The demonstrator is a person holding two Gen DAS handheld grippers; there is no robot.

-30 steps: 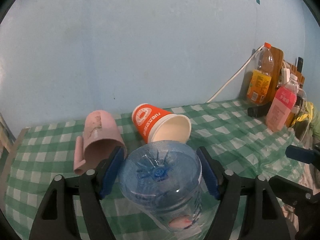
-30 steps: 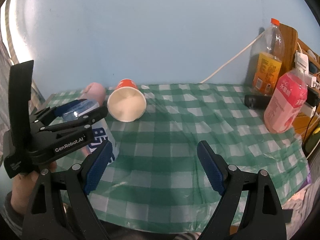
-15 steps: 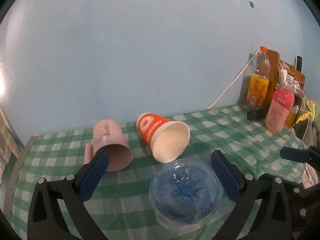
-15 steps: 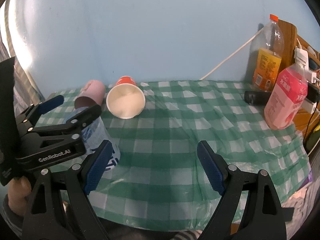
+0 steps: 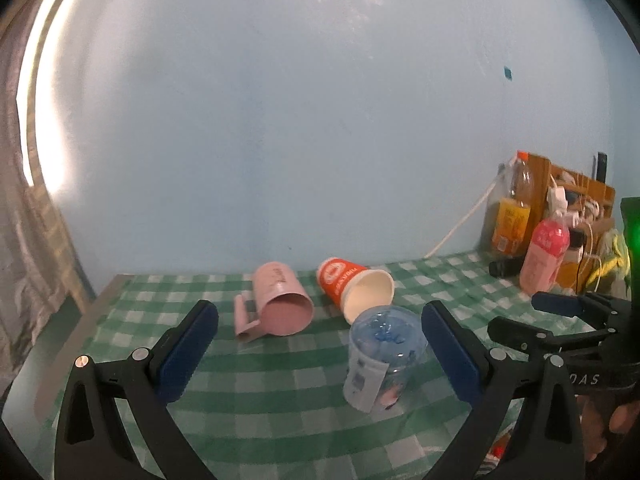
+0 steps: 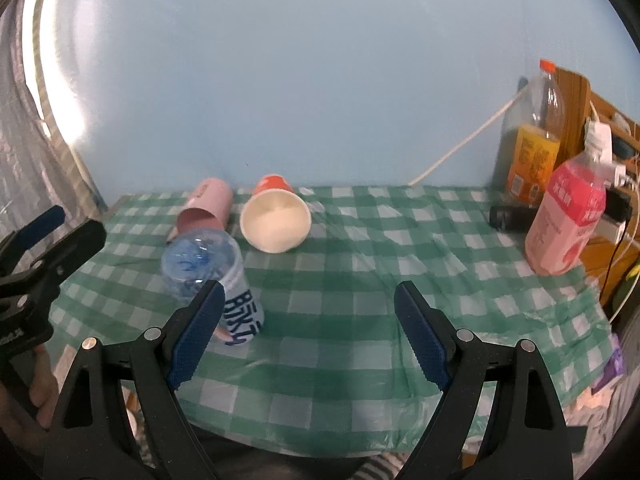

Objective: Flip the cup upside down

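Observation:
A clear blue plastic cup (image 5: 382, 354) with a white label stands upside down on the green checked tablecloth (image 5: 280, 384); it also shows in the right wrist view (image 6: 208, 276). My left gripper (image 5: 318, 354) is open and empty, pulled back from the cup, which stands free between its fingers. My right gripper (image 6: 310, 336) is open and empty, with the cup just past its left finger. An orange paper cup (image 5: 354, 290) and a pink mug (image 5: 278, 304) lie on their sides behind it.
At the far right stand an orange drink bottle (image 6: 530, 140), a pink drink bottle (image 6: 568, 216) and a small black object (image 6: 510, 218), by a wooden rack (image 5: 576, 204) with cables. A white cable (image 6: 460, 148) runs along the blue wall. The table's front edge is near.
My left gripper opened, let go of the blue cup and drew back and up. The cup now stands upside down on the cloth. The right gripper barely moved.

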